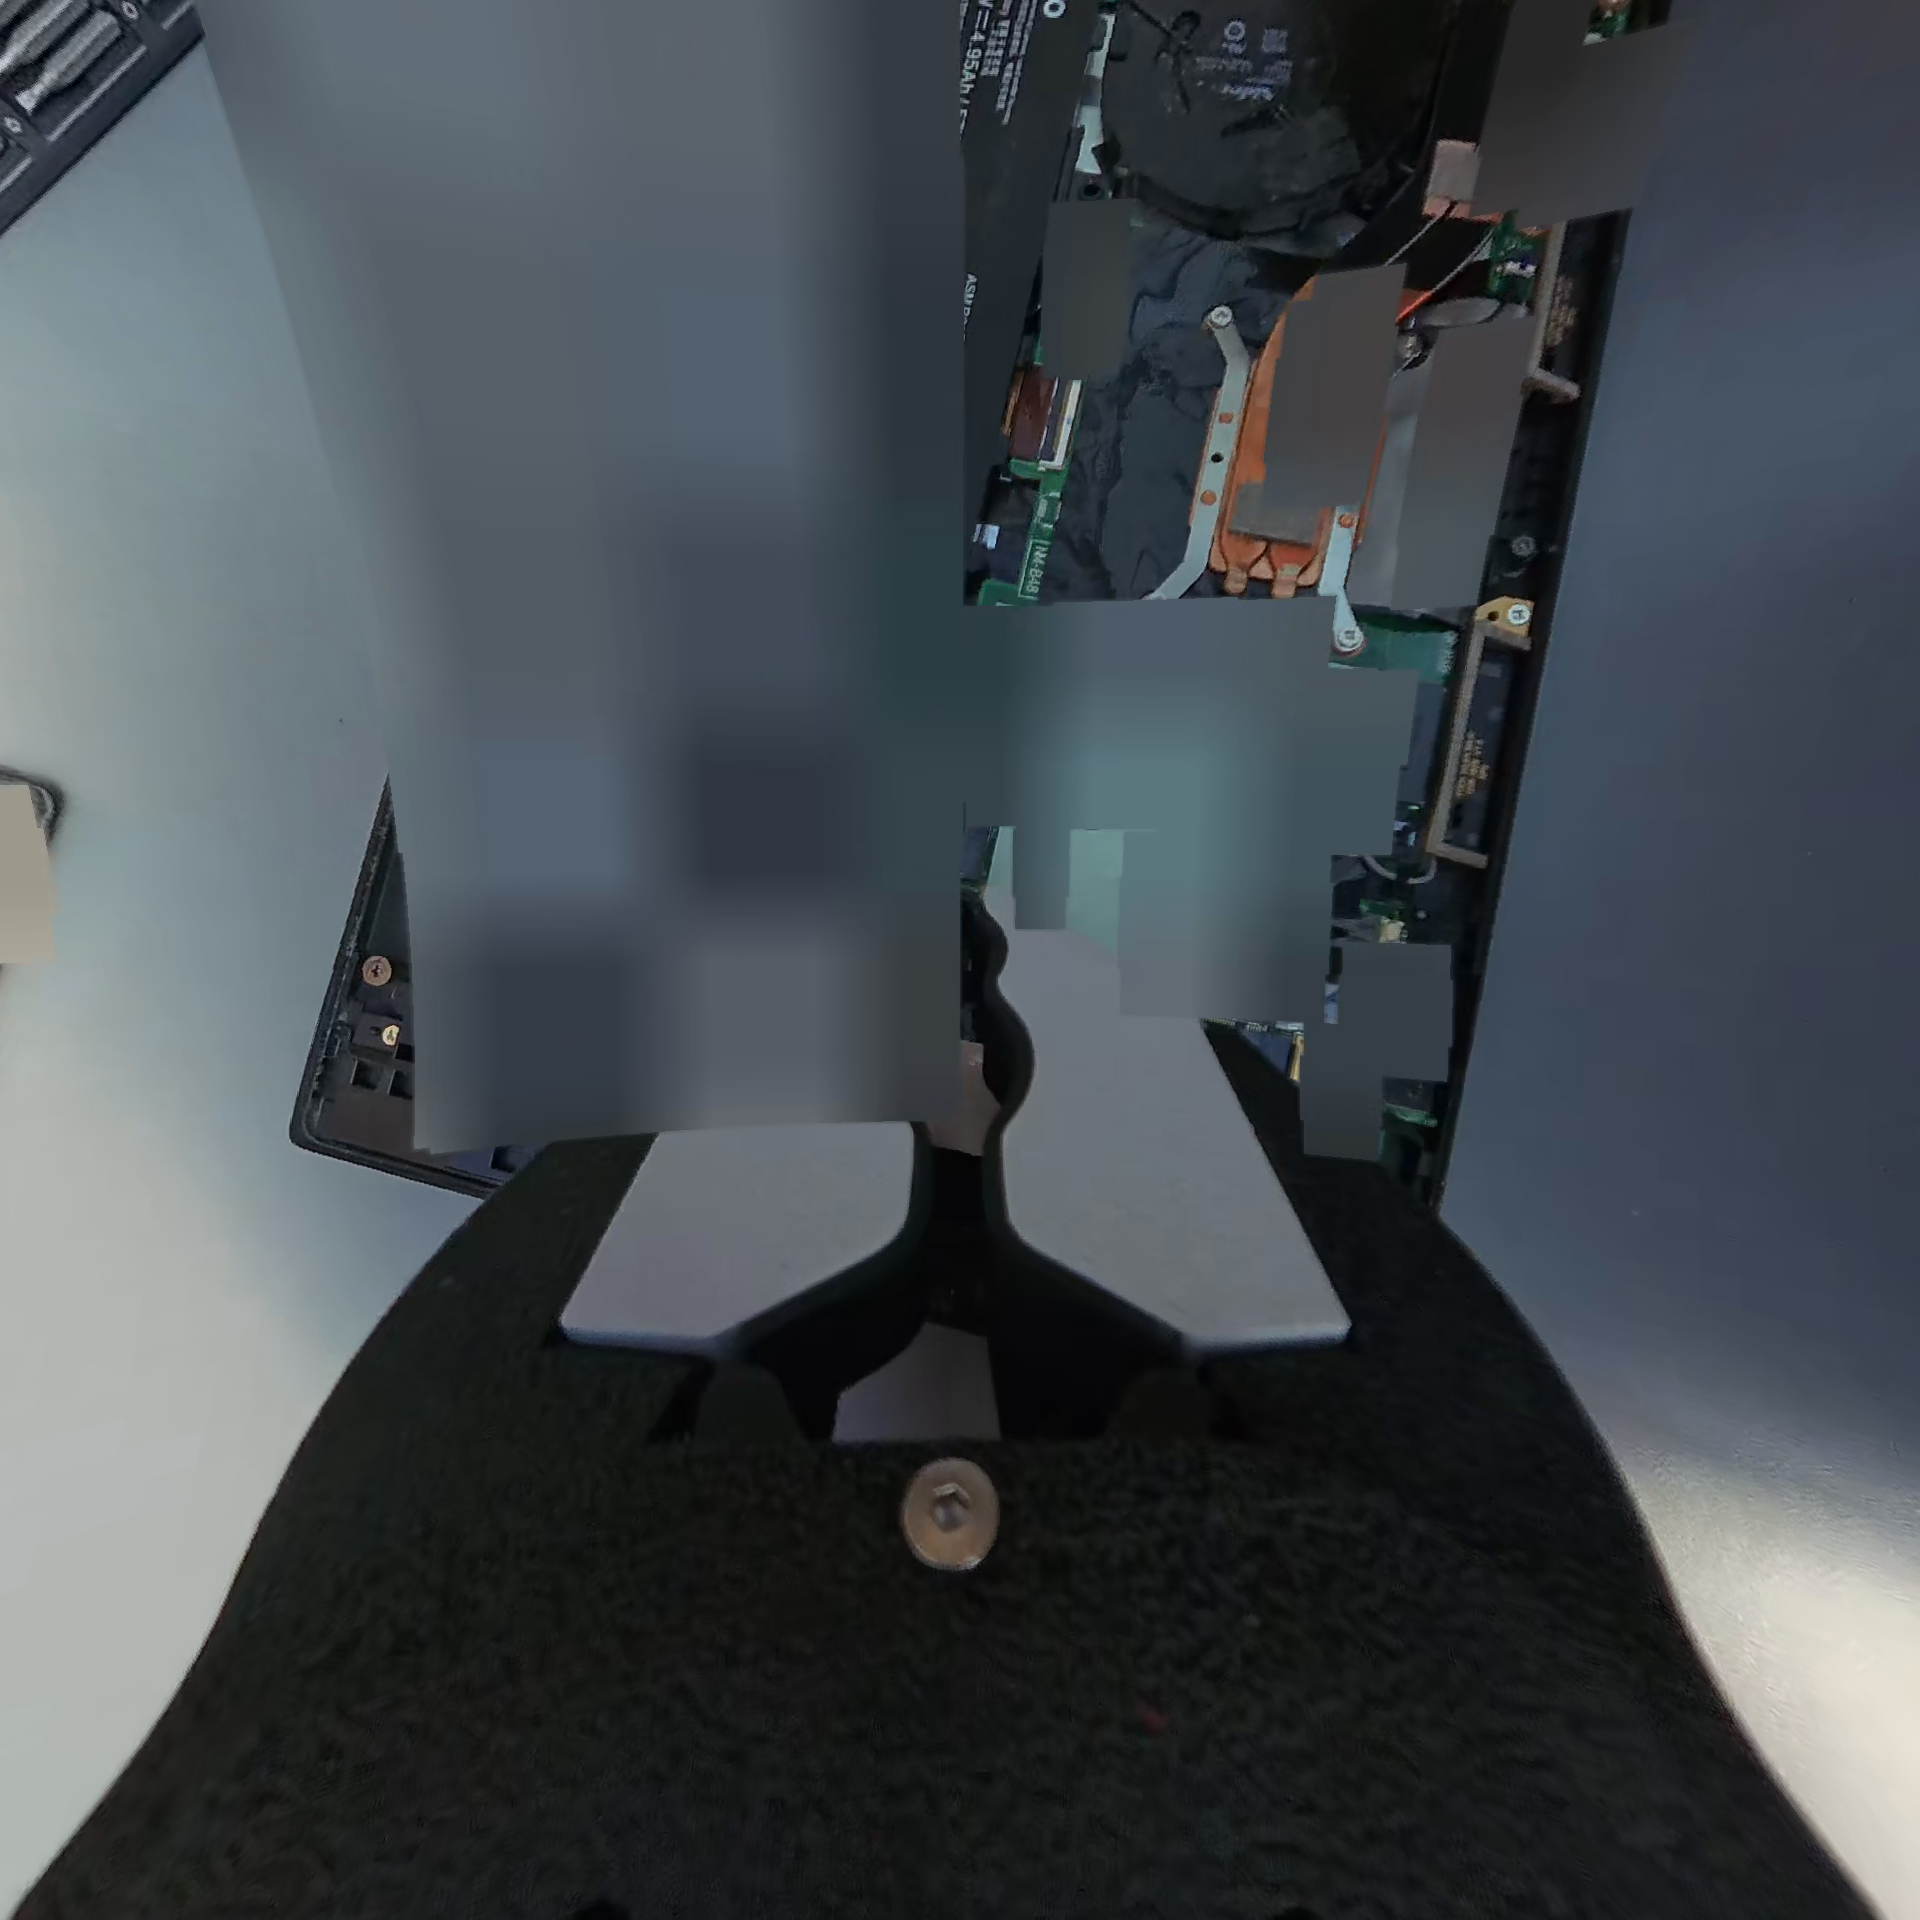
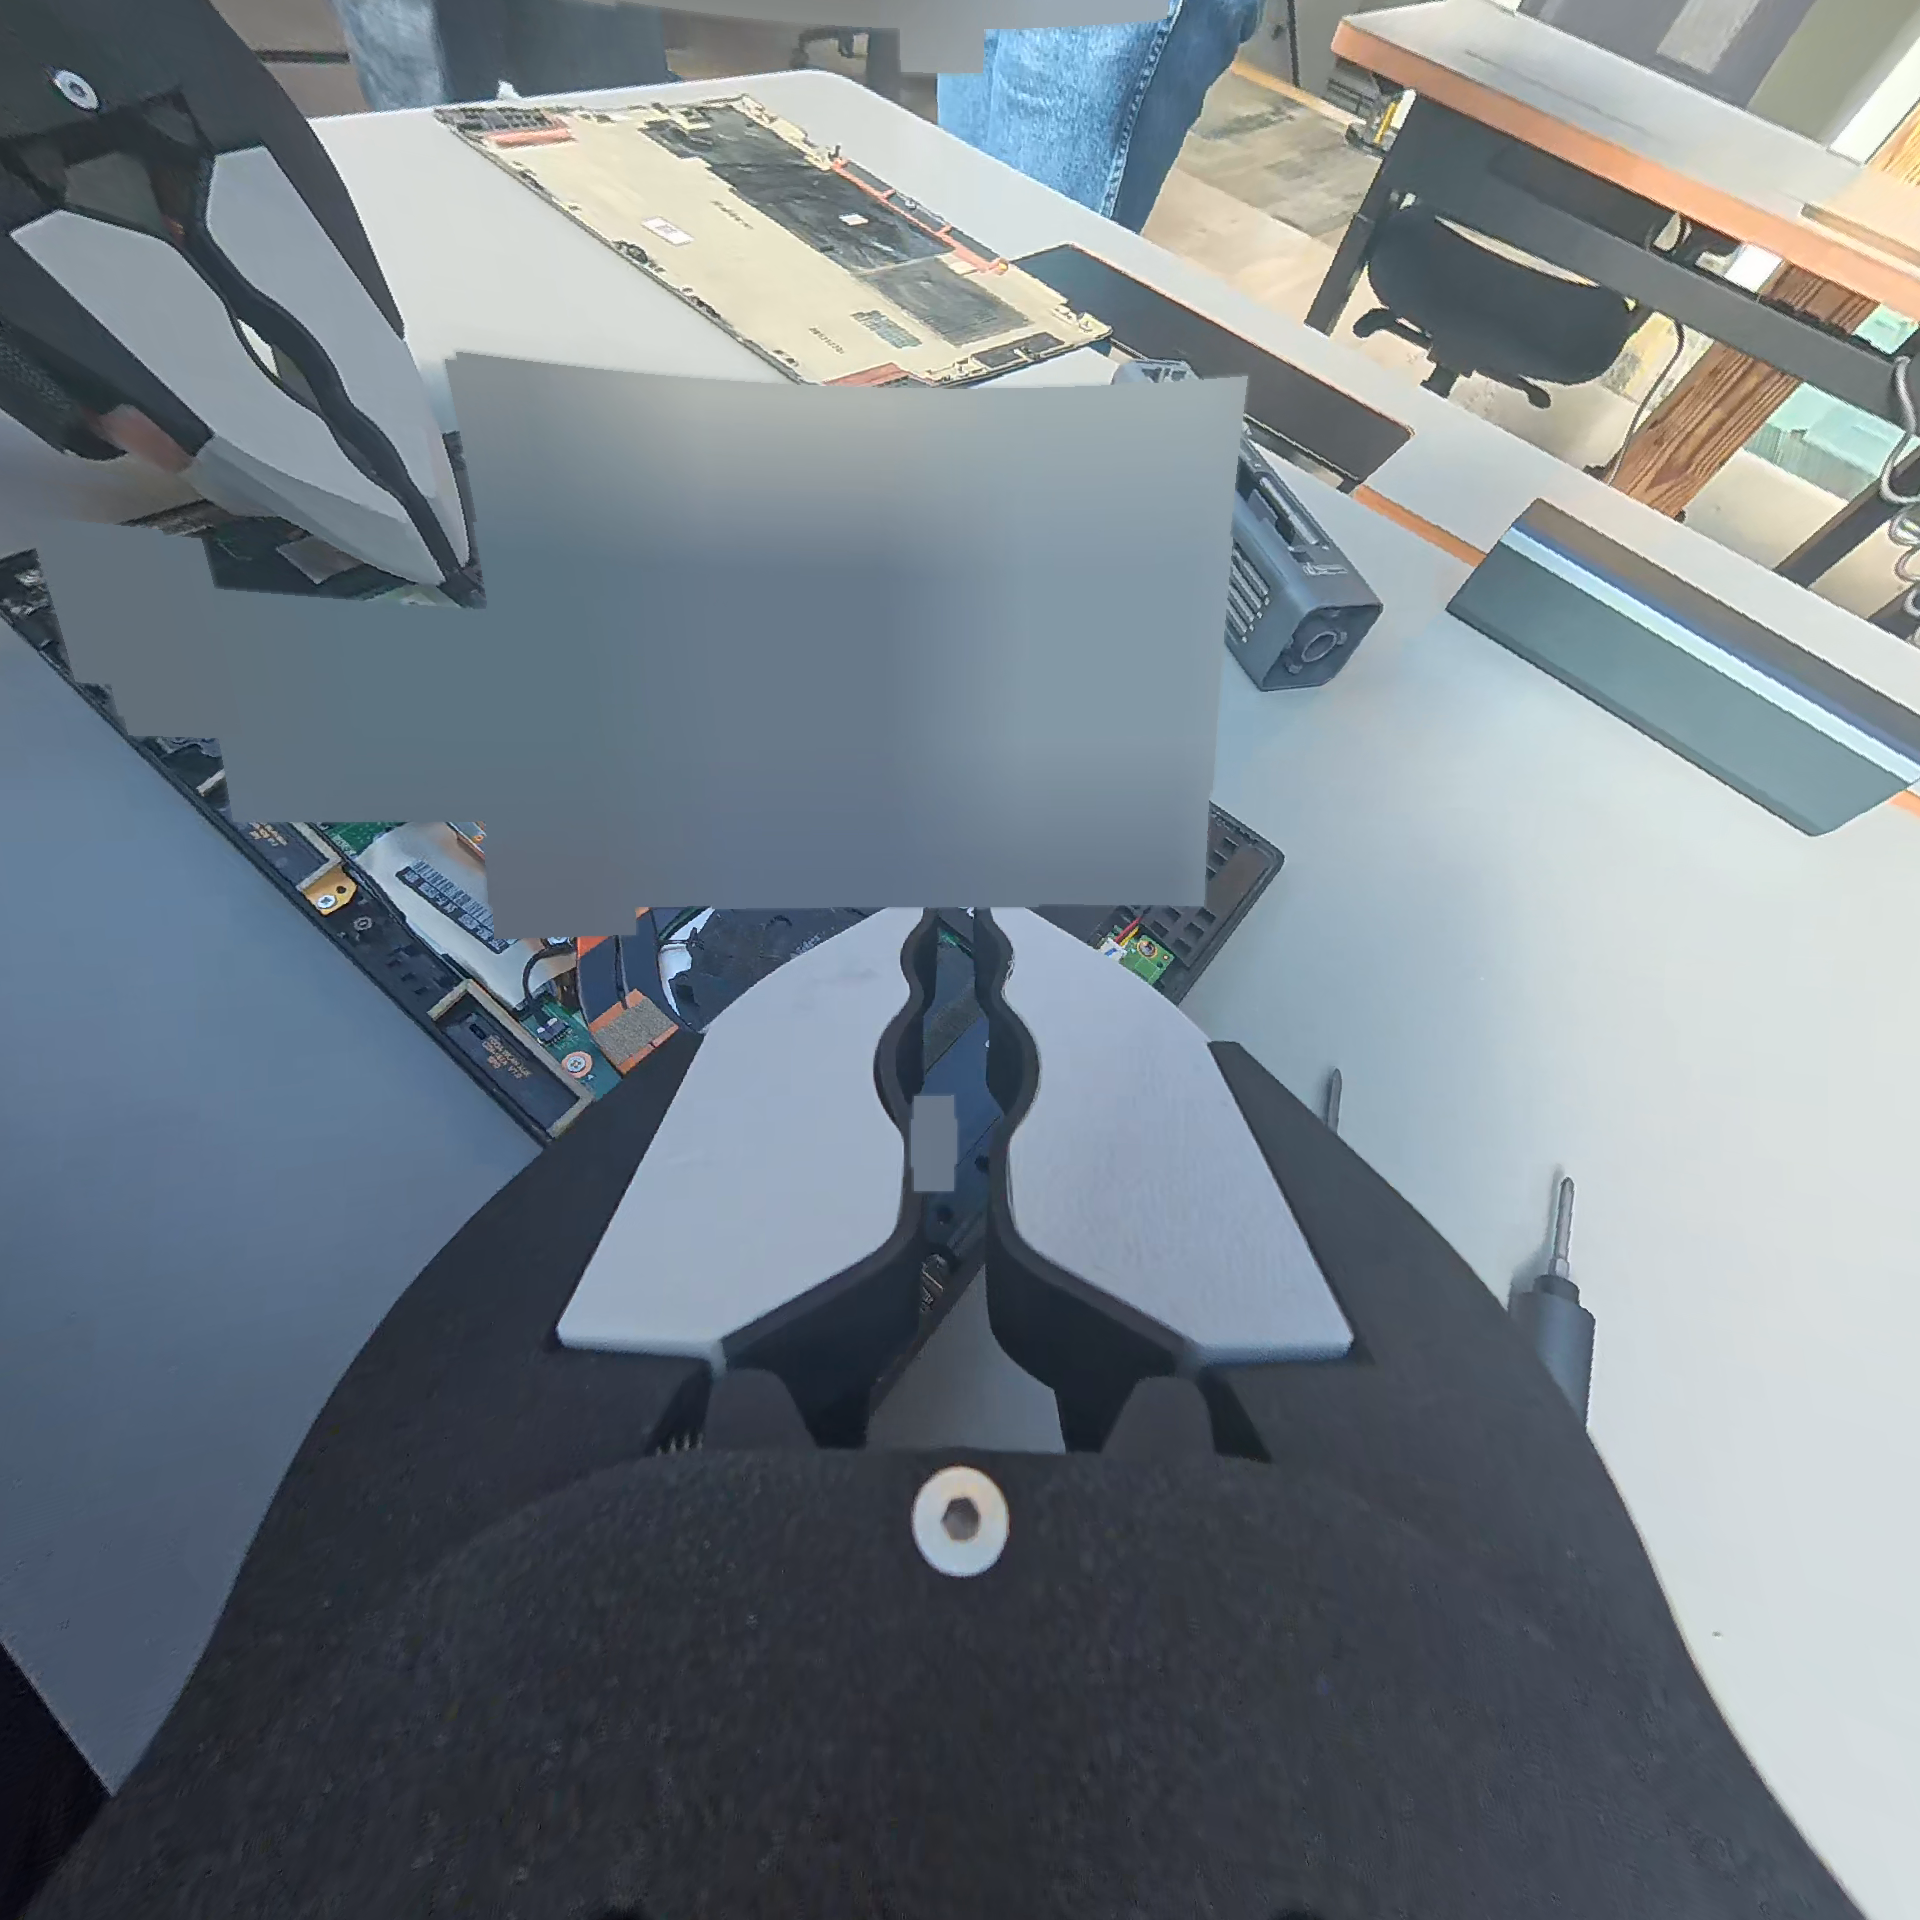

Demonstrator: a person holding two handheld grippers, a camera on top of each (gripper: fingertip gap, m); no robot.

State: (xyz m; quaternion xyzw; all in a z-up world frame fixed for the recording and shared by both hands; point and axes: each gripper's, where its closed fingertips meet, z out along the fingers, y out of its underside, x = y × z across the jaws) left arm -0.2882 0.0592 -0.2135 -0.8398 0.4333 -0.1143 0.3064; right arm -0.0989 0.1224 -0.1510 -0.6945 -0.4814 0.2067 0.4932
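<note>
An opened black laptop (image 1: 1496, 831) lies on a grey table, its inner parts bare: a fan (image 1: 1236, 94), a copper heat pipe (image 1: 1247, 520) and green boards. Mosaic patches hide much of it. My left gripper (image 1: 977, 935) hangs over the laptop's middle with its fingers drawn together; its tips are hidden by a patch. It also shows in the right wrist view (image 2: 457, 582), tips meeting just above the laptop's inside. My right gripper (image 2: 956, 920) is over the laptop's near corner (image 2: 499, 997), fingers close together with only a thin wavy gap. I see nothing held in either.
The laptop's removed bottom cover (image 2: 779, 229) lies inside-up at the far side. A dark screwdriver (image 2: 1553, 1320) and a loose bit (image 2: 1333, 1091) lie to the right. A grey boxy device (image 2: 1299, 592), a long dark box (image 2: 1683, 665), a bit set (image 1: 73, 94) and a person in jeans (image 2: 1060, 83) are around.
</note>
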